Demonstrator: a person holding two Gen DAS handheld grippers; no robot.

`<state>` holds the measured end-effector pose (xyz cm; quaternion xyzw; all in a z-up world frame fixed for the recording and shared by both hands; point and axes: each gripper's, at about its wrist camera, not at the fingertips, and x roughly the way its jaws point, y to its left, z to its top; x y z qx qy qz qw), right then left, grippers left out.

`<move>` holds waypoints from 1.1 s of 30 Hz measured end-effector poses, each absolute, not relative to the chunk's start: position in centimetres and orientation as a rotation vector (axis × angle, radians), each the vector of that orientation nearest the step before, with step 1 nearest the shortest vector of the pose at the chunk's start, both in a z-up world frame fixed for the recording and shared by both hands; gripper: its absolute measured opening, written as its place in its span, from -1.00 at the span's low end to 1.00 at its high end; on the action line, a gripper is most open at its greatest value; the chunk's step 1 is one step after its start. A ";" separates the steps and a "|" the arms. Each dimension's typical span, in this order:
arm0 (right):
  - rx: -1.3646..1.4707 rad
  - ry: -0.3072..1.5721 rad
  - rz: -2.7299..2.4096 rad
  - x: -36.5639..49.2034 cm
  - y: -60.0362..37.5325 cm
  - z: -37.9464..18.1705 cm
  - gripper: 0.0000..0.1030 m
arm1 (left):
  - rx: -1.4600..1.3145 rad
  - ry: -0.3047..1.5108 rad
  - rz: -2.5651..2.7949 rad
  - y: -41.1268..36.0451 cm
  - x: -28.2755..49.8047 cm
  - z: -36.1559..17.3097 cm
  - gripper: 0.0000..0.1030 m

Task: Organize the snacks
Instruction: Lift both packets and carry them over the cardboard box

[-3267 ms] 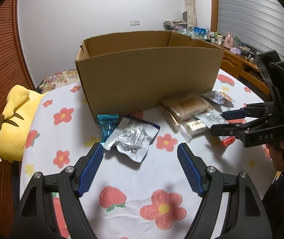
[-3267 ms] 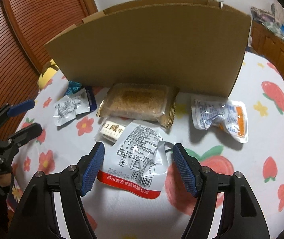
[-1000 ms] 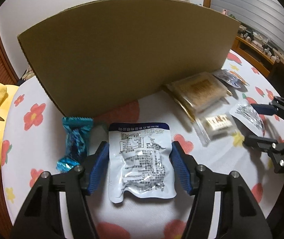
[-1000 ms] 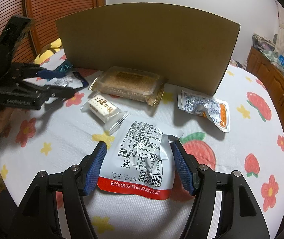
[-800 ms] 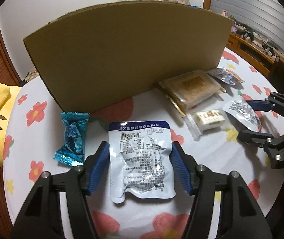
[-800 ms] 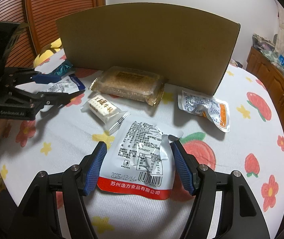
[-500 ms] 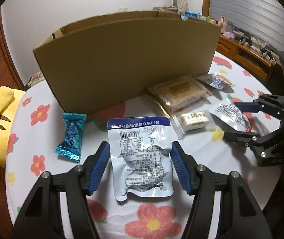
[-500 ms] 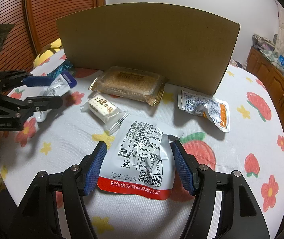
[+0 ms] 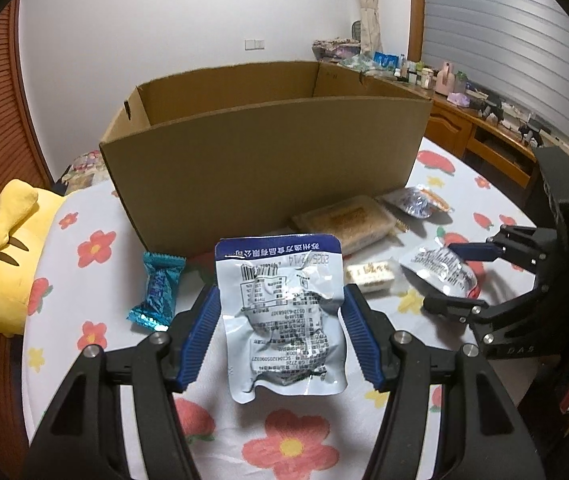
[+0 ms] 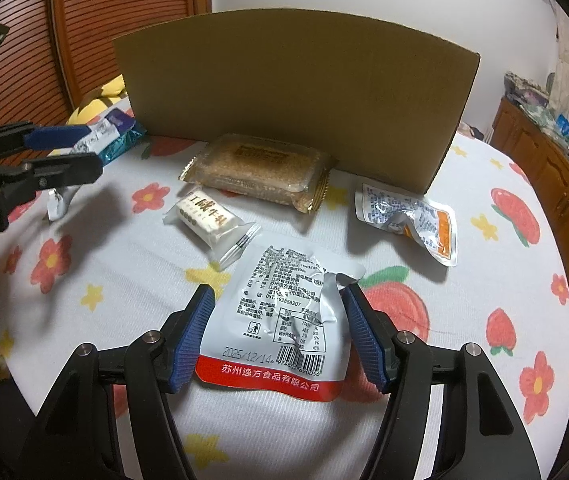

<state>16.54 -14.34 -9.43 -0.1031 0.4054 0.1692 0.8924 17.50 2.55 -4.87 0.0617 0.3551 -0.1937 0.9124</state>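
Snack pouches sit in both jaws: the left gripper (image 9: 280,316) holds a blue-topped pouch (image 9: 282,312) lifted before the cardboard box (image 9: 268,160); the right gripper (image 10: 278,330) pinches a red-edged pouch (image 10: 284,316) on the counter (image 10: 464,360). Only the left view shows inside the box, its floor hidden.

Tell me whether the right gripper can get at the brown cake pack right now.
Probably not yet: the right gripper looks shut on the red-edged pouch, so its jaws are full. Otherwise the way to the brown cake pack lies open.
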 end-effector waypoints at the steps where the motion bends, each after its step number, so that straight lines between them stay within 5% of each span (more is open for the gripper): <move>1: -0.216 0.837 0.348 16.5 -14.3 -9.3 0.30 | 0.126 0.725 -0.400 2.5 17.5 -4.6 0.19; 18: -0.195 0.758 0.363 15.6 -15.3 -6.1 0.29 | 0.092 0.631 -0.435 1.1 16.9 -0.5 0.19; 33: -0.235 0.577 0.402 17.7 -15.4 2.9 0.29 | 0.084 0.540 -0.403 1.0 21.1 5.1 0.20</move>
